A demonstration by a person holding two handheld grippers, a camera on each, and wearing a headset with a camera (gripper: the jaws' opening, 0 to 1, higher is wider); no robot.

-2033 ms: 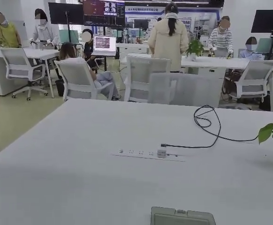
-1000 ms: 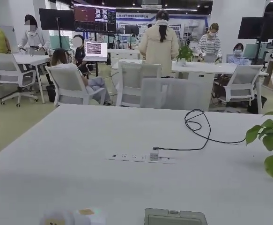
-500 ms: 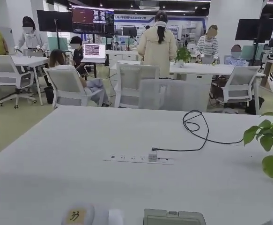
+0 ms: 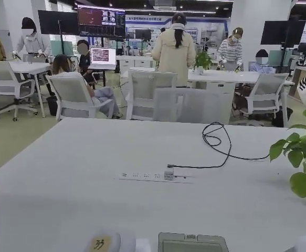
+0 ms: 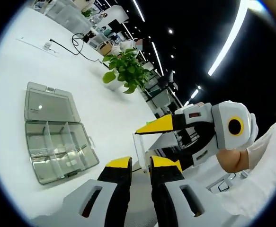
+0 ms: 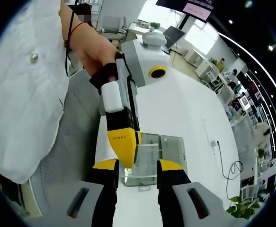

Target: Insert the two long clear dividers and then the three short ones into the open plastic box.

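Left claw [image 5: 140, 163]: yellow-tipped jaws nearly together, pinching thin clear plastic divider panel [image 5: 138, 145]. Right claw [image 6: 138, 165]: jaws spread wide, nothing clamped, left claw's tip in gap between them. Open clear rectangular plastic box [image 5: 47, 105] flat on white table [image 5: 14, 71], ahead-left of left claw, straight ahead beyond right claw; partitions visible inside.

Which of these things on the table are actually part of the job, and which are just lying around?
Part of the job: open clear plastic box; clear plastic divider, pinched by the left gripper; right gripper, jaws open.
Just lying about: white power strip; black cable plugged into it; green leafy plant.
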